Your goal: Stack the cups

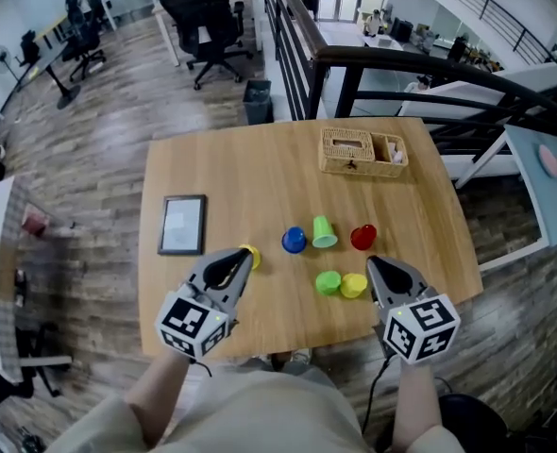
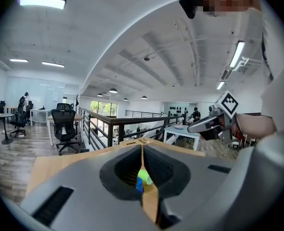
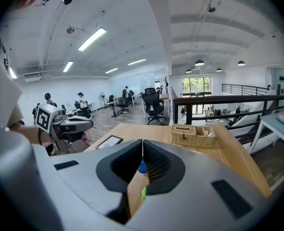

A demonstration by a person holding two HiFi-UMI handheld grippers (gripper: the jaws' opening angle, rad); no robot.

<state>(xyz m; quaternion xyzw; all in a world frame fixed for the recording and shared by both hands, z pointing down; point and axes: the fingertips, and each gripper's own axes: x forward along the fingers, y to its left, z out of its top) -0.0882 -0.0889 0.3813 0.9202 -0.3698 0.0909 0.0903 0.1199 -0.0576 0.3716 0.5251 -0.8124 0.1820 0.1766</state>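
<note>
Right now the left tool [image 1: 243,258] and right tool [image 1: 373,264] are both clenched, empty; a yellow cup [image 1: 252,256] sits just beside the left tool's tip, five more cups [image 1: 329,283] on the surface [image 1: 241,168] between the tools.

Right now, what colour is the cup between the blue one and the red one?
Light green. That cup shows best in the head view.

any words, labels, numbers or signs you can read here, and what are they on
No readable text anywhere in these views.
Left gripper and right gripper: only black-and-white square patterns on their cubes, no letters.
Flat framed panel: pale face, nothing legible.
Wicker basket: contents too small to read.
</note>
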